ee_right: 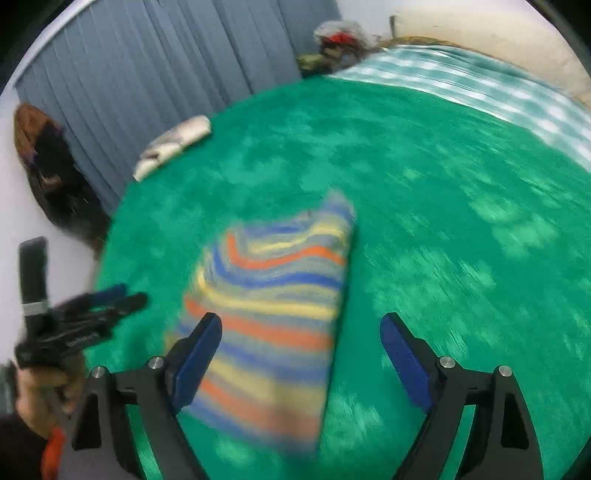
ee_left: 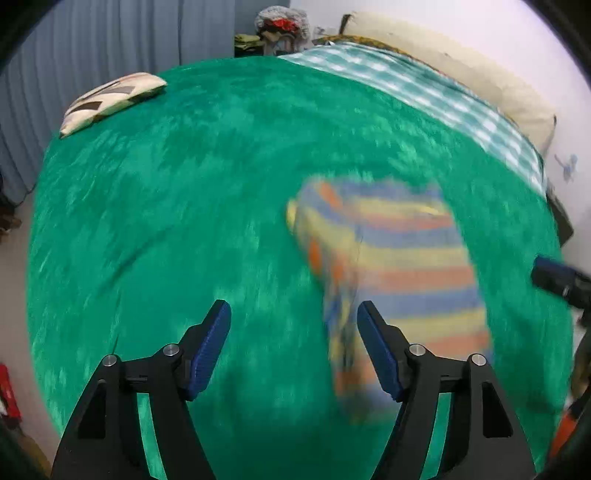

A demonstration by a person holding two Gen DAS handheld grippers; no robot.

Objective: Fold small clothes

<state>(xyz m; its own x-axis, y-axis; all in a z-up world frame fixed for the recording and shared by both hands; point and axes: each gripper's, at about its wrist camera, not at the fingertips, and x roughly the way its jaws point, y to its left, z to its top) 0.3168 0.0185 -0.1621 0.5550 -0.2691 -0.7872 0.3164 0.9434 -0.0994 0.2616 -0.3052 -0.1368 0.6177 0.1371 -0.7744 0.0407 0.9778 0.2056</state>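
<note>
Striped garment (ee_left: 391, 273): we see a small knit piece in blue, yellow and orange bands, lying folded on the green blanket (ee_left: 207, 192); motion blur hides its finer detail.
Left gripper (ee_left: 293, 347): we find its blue-padded fingers spread wide above the blanket, holding nothing; the inner finger overlaps the garment's near edge in the left wrist view, though we cannot tell whether it touches.
Right gripper (ee_right: 301, 358): its fingers likewise stand spread and hold nothing, with the garment's near end lying between and beneath them, closer to the left finger.
Patterned pillow (ee_left: 110, 99): we note it at the blanket's far left edge, well apart from the garment.
Checked sheet (ee_left: 417, 92): it covers the far right strip of the bed, beside the blanket.
Curtain (ee_right: 159, 70): grey-blue pleats hang behind the bed.
Clothes pile (ee_left: 282, 27): we see it beyond the bed's far end.
</note>
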